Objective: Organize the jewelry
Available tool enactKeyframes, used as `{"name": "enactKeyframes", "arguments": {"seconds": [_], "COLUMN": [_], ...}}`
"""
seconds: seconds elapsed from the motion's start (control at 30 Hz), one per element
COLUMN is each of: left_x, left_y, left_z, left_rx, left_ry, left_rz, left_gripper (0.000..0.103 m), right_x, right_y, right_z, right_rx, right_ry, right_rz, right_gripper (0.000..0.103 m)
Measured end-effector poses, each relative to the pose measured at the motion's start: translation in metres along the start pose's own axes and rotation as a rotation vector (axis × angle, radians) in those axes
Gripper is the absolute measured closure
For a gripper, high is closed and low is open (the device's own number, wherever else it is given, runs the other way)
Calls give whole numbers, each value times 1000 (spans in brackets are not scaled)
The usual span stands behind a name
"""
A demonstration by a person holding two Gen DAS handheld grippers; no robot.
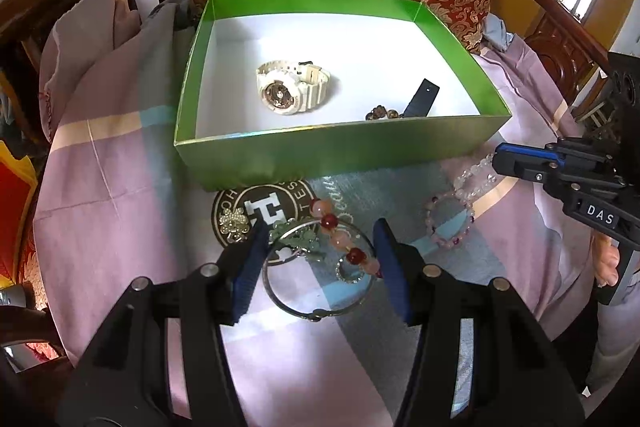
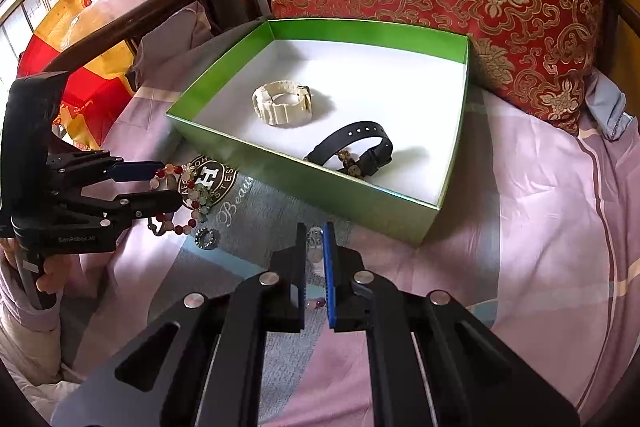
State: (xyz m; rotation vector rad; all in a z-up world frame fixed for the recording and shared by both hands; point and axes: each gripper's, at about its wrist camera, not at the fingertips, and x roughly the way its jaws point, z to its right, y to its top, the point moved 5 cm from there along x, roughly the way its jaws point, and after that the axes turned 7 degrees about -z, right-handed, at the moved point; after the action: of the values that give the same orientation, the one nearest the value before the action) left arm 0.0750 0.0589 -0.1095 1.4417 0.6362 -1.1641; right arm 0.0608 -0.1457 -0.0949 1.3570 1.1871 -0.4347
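Left wrist view: the left hand-held gripper [image 1: 318, 269] is hovering with its jaws spread wide, gripping nothing, around a silver bangle [image 1: 316, 269] and a red-and-pink bead bracelet [image 1: 344, 241] lying just in front of the green box [image 1: 340, 153]. A round printed emblem [image 1: 248, 211] on the bedsheet [image 1: 120, 195], partly hidden by the box's front wall, is showing a large "H" and the letters "TES"; the script word beside it is cut off. In front of the box's right corner, the right hand-held gripper [image 1: 498, 159], labelled "DAS", is sitting over a clear bead bracelet [image 1: 478, 175], with a pink-purple bead bracelet [image 1: 450, 223] near it. Inside the box are lying a cream watch [image 1: 290, 87] and a black-strap watch [image 2: 354, 151].

Right wrist view: the right jaws are standing nearly closed around clear beads [image 2: 315, 243]; a firm grasp cannot be confirmed.
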Motion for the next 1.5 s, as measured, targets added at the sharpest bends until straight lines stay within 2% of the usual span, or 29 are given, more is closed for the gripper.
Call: {"name": "enactKeyframes", "arguments": {"seconds": [0.3,0.43,0.57,0.63,0.77,0.87,1.0,1.07,1.1,1.13,1.23,1.27,1.37,1.43,1.5], "left_x": [3,-4,-37,-53,-65,-50,3,25,33,35,20,13,-19,-27,-22], "left_y": [-1,-1,13,27,62,95,116,118,118,117,111,107,83,69,49], "left_z": [0,2,11,15,15,2,-19,-27,-30,-32,-30,-29,-19,-13,-13], "left_rx": [4,1,17,26,50,13,-47,-79,-91,-97,-84,-76,-12,31,57], "left_ry": [2,-13,-36,-75,-40,-33,-14,-3,-1,-9,-21,-16,-45,-39,-17], "left_rz": [0,10,79,100,142,125,44,-4,-22,-28,7,25,75,71,39], "left_gripper": [48,48,48,48,48,48,48,49,54,54,44,40,39,39,39], "right_x": [4,-8,-30,-37,-36,-18,26,39,41,38,11,2,-23,-24,-14], "right_y": [-2,4,25,41,80,100,106,103,100,98,91,87,64,46,29], "right_z": [-2,-5,-7,-6,-3,10,39,49,50,48,33,25,-6,-25,-36], "right_rx": [-6,-7,1,4,-16,4,82,133,148,146,109,96,10,-57,-94], "right_ry": [0,8,23,11,-11,-22,-61,-82,-66,-36,-7,28,173,210,207], "right_rz": [-9,19,65,77,114,128,116,79,65,68,106,115,84,48,8], "right_gripper": [95,95,95,95,95,95,95,78,69,65,56,56,56,56,56]}}
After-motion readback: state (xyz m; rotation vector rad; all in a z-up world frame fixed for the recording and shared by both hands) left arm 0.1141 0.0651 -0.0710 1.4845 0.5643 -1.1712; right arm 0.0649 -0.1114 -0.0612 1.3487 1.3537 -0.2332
